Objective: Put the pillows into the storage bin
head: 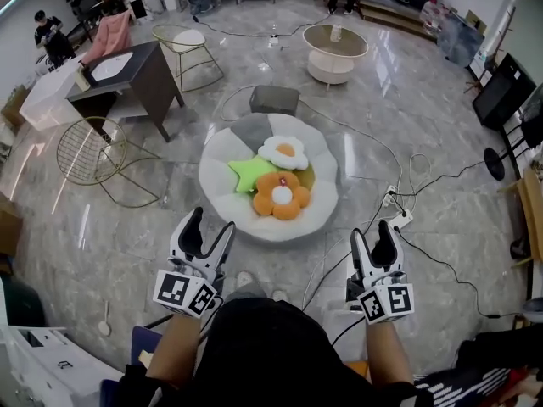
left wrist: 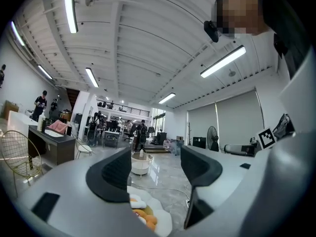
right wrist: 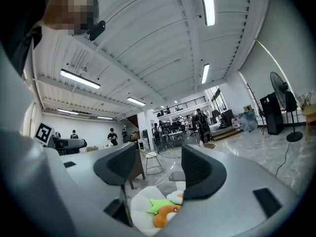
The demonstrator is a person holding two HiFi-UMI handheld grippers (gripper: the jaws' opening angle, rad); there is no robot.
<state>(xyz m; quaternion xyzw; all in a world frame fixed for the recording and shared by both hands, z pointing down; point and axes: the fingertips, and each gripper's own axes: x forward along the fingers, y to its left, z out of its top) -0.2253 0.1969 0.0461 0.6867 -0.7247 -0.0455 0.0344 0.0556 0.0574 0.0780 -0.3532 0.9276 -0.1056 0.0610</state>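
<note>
Nothing is stored yet: the star pillow [head: 249, 173], fried-egg pillow [head: 284, 152] and flower pillow [head: 282, 195] are left ahead of the left gripper [head: 210, 223] and right gripper [head: 372, 231], both held open and empty.

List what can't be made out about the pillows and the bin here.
- Green star pillow: head view, partly hidden by the orange flower pillow.
- Left gripper view: the left gripper's own body cuts off most of the orange flower pillow.
- Gray box: head view, too small to tell whether it is the bin.
</note>
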